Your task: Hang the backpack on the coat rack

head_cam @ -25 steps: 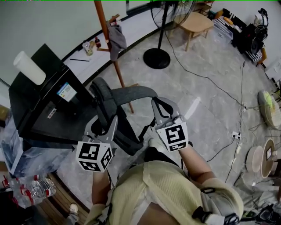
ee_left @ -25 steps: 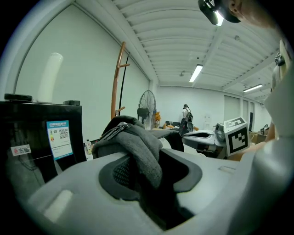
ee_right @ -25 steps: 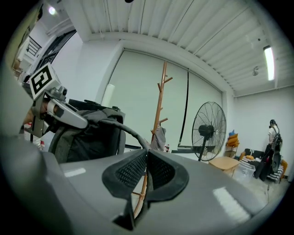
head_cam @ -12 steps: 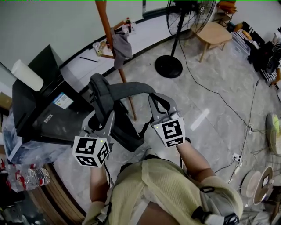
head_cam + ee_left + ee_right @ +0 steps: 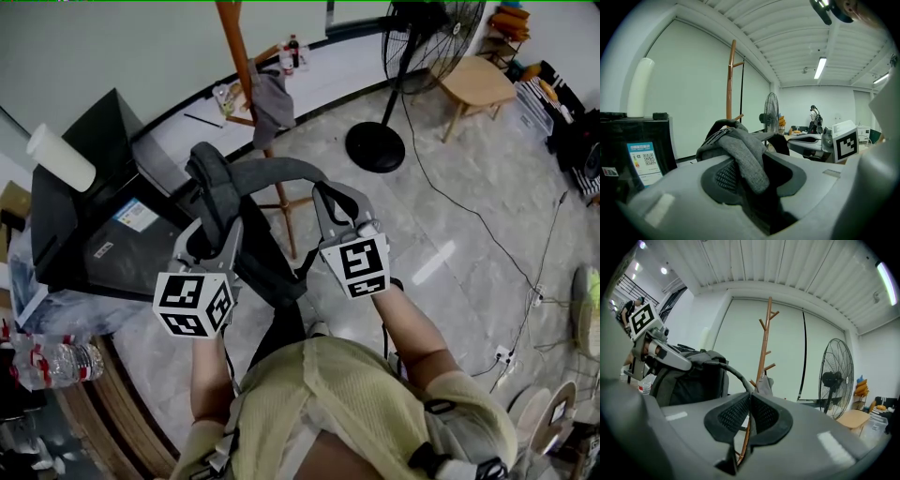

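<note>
A dark grey backpack (image 5: 265,272) hangs between my two grippers, its top handle (image 5: 272,172) arching from one to the other. My left gripper (image 5: 215,236) is shut on a thick padded grey strap (image 5: 743,152), which fills the jaws in the left gripper view. On the other side, my right gripper (image 5: 336,202) is shut on a thin dark strap (image 5: 733,376) that curves over from the backpack (image 5: 689,378). The wooden coat rack (image 5: 240,56) stands just beyond the backpack, with a grey cloth (image 5: 273,99) on one peg. Its upper pegs (image 5: 768,317) are bare.
A black cabinet (image 5: 89,230) with a white roll (image 5: 61,157) on top stands at the left. A standing fan (image 5: 427,37) with a round base (image 5: 375,148) and a wooden stool (image 5: 478,80) are to the right. Water bottles (image 5: 56,361) lie at the lower left. Cables cross the floor.
Both grippers have carried the backpack forward toward the coat rack. The rack and fan now sit closer and lower in the head view. Both grips are unchanged.
</note>
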{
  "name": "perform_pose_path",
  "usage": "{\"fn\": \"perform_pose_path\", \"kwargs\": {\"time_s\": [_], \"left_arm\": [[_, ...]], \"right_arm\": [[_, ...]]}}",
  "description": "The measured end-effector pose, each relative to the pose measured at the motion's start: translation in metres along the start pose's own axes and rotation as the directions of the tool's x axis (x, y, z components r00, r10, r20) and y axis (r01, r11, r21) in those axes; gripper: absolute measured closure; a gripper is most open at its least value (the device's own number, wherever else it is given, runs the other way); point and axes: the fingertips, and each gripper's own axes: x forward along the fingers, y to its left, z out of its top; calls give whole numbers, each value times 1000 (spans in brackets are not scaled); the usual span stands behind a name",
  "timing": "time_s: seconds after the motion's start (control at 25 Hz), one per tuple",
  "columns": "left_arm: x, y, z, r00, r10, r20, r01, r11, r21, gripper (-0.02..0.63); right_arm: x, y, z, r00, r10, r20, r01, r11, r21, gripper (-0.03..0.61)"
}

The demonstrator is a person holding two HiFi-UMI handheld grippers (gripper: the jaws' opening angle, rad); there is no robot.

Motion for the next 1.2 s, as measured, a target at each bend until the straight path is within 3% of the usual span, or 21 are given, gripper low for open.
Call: {"fn": "perform_pose_path", "kwargs": {"time_s": [0.4,1.2], "left_arm": [[57,50,-3,999,1,-40,-2,999,-42,460],[134,128,25,1000,17,-23,-18,998,-60,460]], "right_arm": [[67,-13,1,999,6,-34,-7,1000,-26,558],[176,-30,14,999,20,-35,-21,999,-42,558]]}}
